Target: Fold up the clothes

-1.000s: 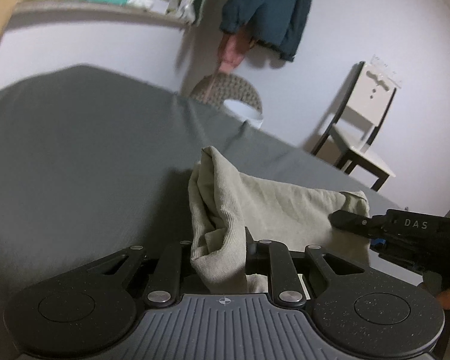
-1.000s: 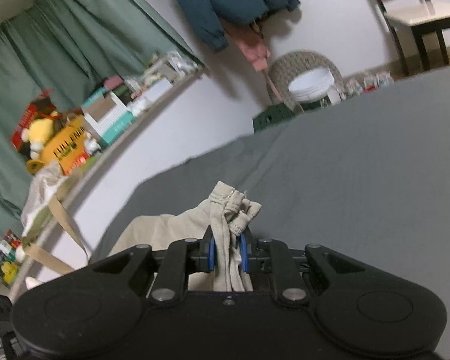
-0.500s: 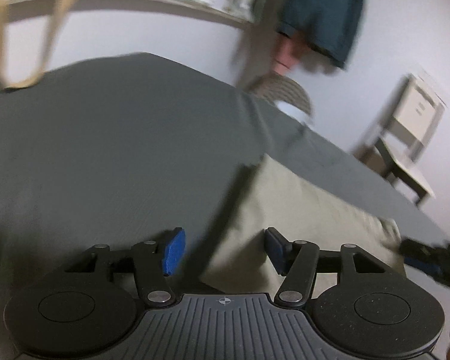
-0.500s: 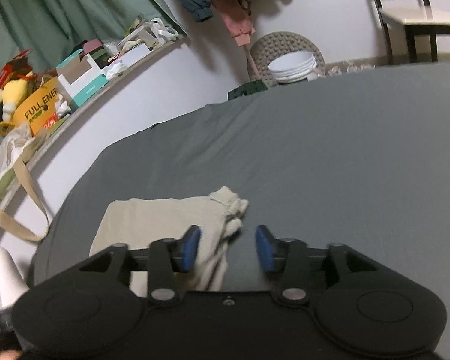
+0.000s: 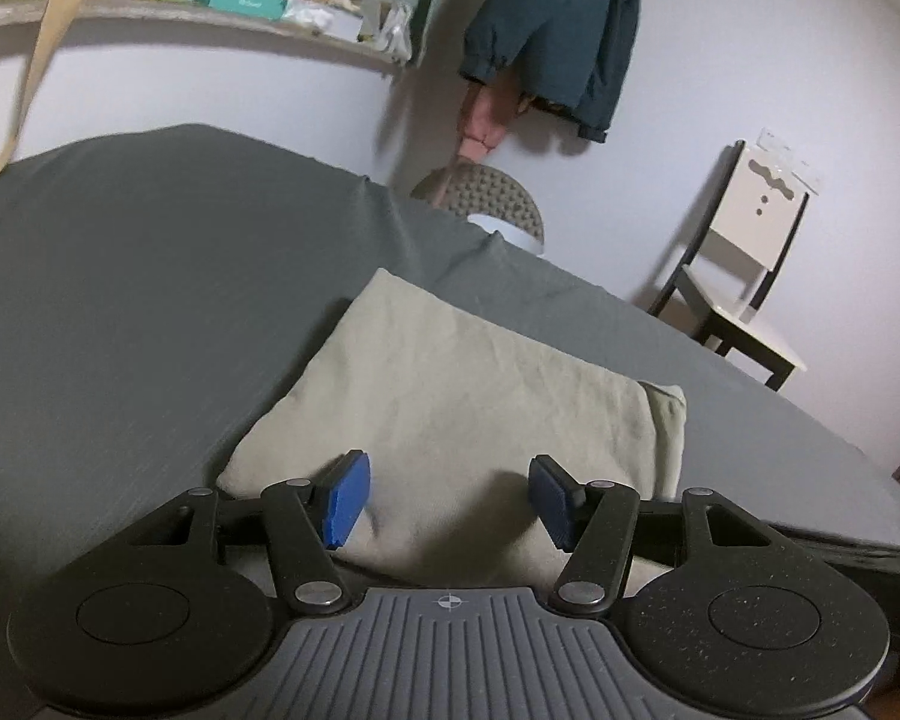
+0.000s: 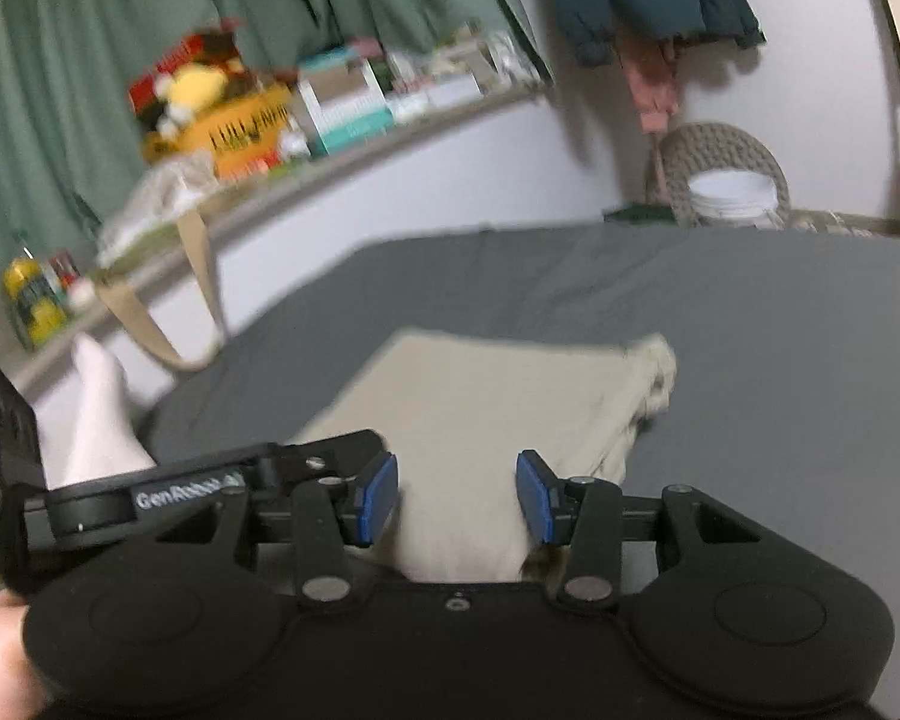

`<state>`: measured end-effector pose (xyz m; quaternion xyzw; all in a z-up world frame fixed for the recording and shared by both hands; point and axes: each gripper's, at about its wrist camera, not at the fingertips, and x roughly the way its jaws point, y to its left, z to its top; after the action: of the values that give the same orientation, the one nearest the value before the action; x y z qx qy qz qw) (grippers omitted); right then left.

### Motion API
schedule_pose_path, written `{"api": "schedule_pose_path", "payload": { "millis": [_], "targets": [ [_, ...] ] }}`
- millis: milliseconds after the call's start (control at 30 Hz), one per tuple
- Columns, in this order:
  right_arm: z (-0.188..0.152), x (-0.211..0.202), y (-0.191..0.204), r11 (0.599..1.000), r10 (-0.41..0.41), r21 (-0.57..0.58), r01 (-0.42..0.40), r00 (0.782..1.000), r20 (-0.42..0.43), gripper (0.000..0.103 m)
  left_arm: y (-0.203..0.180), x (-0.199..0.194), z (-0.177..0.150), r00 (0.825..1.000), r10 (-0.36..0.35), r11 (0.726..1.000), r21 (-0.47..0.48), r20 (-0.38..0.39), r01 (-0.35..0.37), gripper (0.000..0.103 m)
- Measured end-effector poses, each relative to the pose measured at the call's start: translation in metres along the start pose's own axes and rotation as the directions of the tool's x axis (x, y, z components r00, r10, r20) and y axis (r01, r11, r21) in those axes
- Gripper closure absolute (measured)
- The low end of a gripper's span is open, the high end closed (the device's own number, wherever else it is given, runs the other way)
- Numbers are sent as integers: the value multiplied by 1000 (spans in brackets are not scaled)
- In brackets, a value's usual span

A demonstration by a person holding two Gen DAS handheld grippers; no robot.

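Folding looked largely done: the beige garment (image 5: 450,396) was laid flat on the grey sheet (image 5: 120,300), while both grippers' jaws were spread wide, nothing held.

A pale beige, soft cotton garment (image 5: 468,396) lies folded flat into a rough rectangle on the dark grey sheet (image 5: 150,276). Its bunched waistband edge (image 6: 654,372) sticks out at one end.
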<state>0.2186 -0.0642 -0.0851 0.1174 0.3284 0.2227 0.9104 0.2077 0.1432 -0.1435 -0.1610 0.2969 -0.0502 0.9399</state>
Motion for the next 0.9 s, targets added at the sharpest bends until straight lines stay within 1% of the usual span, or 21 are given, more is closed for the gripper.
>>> {"api": "schedule_pose_path", "payload": {
  "millis": [100,267,333,400,467,500,567,600,633,667,700,767,833,867,900],
  "targets": [
    [-8,9,-7,999,-29,26,30,999,-38,59,-1,-1,3,1000,0,1000,9,-4,0,43],
    [-14,-8,-12,998,-4,68,5,1000,-12,58,-4,-17,7,999,19,1000,-15,-27,-20,43],
    [-17,-25,-10,999,-7,52,7,1000,-5,47,-10,-25,3,999,4,1000,-15,-36,-5,42],
    [-24,-43,-9,1000,-6,28,6,1000,-1,45,-16,-35,-2,999,-12,1000,-13,-47,12,20],
    [-36,-67,-10,1000,-19,18,19,1000,-6,37,-29,-47,-11,998,-37,999,-11,-58,36,17],
    [-43,-80,-11,999,-25,21,25,1000,-4,31,-35,-53,-17,997,-53,999,-9,-60,53,17],
    [-58,-108,-15,999,-38,35,37,999,4,25,-52,-68,-31,993,-96,995,-22,-69,95,17],
    [-65,-121,-18,998,-46,45,46,999,4,18,-60,-75,-38,990,-118,993,-29,-74,116,17],
    [-75,-136,-22,996,-65,59,64,998,6,8,-69,-81,-44,987,-136,990,-46,-90,132,15],
    [-84,-150,-25,994,-86,71,86,996,6,4,-77,-87,-50,983,-154,987,-63,-105,148,9],
    [-93,-163,-28,991,-107,81,106,994,5,0,-84,-92,-57,980,-163,985,-76,-118,155,2],
    [-110,-187,-33,986,-143,84,143,990,-10,0,-98,-103,-69,976,-176,982,-97,-128,164,1],
    [-123,-205,-35,981,-178,72,179,984,-24,0,-109,-115,-84,980,-158,984,-104,-123,146,1],
    [-129,-215,-36,977,-201,64,202,979,-22,0,-113,-118,-91,984,-126,988,-102,-128,114,1],
    [-134,-223,-36,973,-225,58,225,974,-15,0,-118,-120,-96,987,-64,995,-88,-148,52,1]
  ]
}}
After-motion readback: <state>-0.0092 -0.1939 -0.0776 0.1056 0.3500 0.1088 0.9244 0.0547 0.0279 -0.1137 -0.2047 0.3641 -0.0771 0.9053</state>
